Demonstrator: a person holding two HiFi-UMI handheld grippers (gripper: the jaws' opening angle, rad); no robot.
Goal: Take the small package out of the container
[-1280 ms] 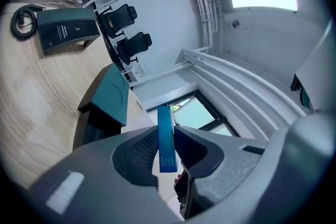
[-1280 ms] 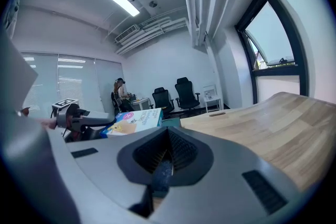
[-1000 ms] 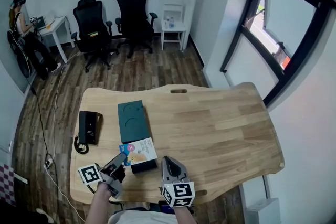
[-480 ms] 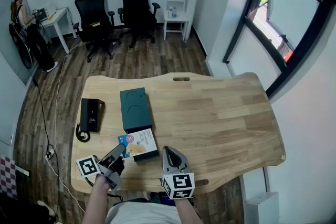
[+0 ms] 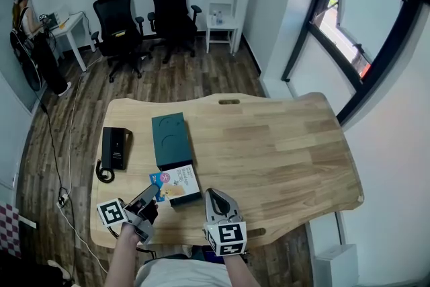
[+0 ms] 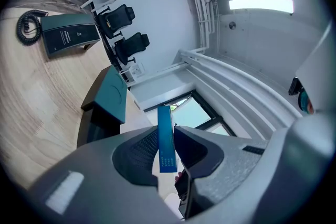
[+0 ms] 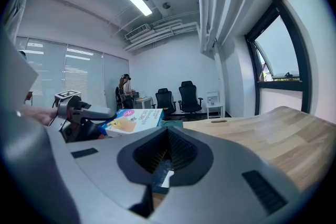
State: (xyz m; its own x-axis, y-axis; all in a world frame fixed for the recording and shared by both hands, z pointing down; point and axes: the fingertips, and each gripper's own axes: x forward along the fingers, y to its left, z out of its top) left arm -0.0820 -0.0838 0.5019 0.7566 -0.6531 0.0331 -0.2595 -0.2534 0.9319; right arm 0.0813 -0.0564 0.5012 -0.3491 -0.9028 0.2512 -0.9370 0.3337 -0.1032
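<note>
The small package (image 5: 177, 183), a flat white carton with a blue edge and a cartoon print, lies tilted over a black container (image 5: 189, 199) at the table's near left. My left gripper (image 5: 153, 193) is shut on the package's blue left corner. In the left gripper view the thin blue edge (image 6: 166, 139) stands pinched between the pads of the left gripper (image 6: 167, 150). My right gripper (image 5: 213, 193) is just right of the container, shut and holding nothing. The right gripper view shows the package (image 7: 134, 119) raised beyond the closed right gripper (image 7: 167, 152).
A dark teal lid (image 5: 171, 140) lies flat just behind the container. A black desk phone (image 5: 115, 149) with a coiled cord sits at the table's (image 5: 282, 151) left edge. Office chairs (image 5: 144, 17) and a person at a desk stand far beyond.
The left gripper keeps its hold on the package's corner. The package sits slightly higher over the container than a second ago. The right gripper has barely moved.
</note>
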